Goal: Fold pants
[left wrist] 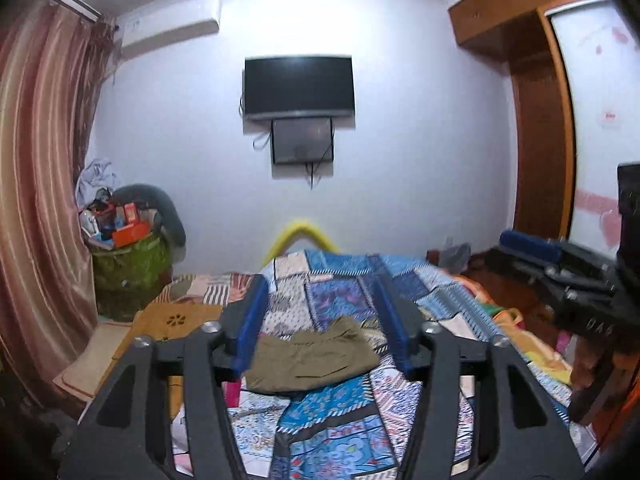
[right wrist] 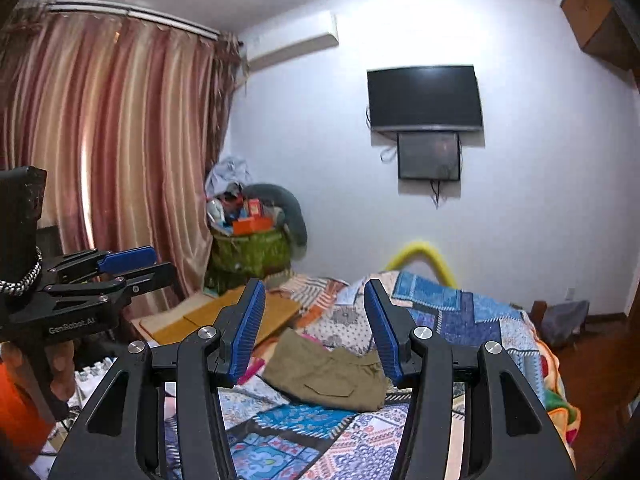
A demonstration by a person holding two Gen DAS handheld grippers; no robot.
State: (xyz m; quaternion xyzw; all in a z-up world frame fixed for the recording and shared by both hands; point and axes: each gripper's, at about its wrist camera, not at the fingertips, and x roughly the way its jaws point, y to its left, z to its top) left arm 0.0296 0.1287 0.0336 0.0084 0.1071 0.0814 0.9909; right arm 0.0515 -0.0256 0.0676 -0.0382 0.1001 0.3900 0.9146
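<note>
Left wrist view, left to right. Curtain (left wrist: 36, 168) ran off the left edge, its lower part lost in dark vignette. Green bin (left wrist: 128, 268) beside it was heaped with clutter, contents too jumbled to name. TV (left wrist: 299, 86) hung on the wall with a smaller screen (left wrist: 303, 141) under it, both dark. Left gripper (left wrist: 320, 320) was released, blue fingers (left wrist: 250, 324) apart with nothing between them, held off the bed. Pants (left wrist: 312, 360), olive, lay folded into a compact bundle on the patchwork quilt (left wrist: 340, 432); the near left corner was covered by the left finger, so that edge was unclear. Yellow arch (left wrist: 302, 234) showed behind the quilt's far end, its base hidden. Wardrobe (left wrist: 536, 132) was cut by the right edge. The right gripper appeared at far right, blurred and partly out of frame.

Right wrist view, left to right. A hand (right wrist: 60, 368) held the left gripper at the left edge, mostly cropped, with an orange sleeve (right wrist: 20, 412) below. Brown boards (right wrist: 224, 316) lay by the bed, partly behind a finger. Right gripper (right wrist: 316, 328) was released too, fingers apart and empty, above the bed and clear of the cloth. The pants sat between the fingers in view, a pocket flap up, right end hidden behind the right finger. Gray item (right wrist: 568, 316) on the floor past the bed was too blurred to identify.
</note>
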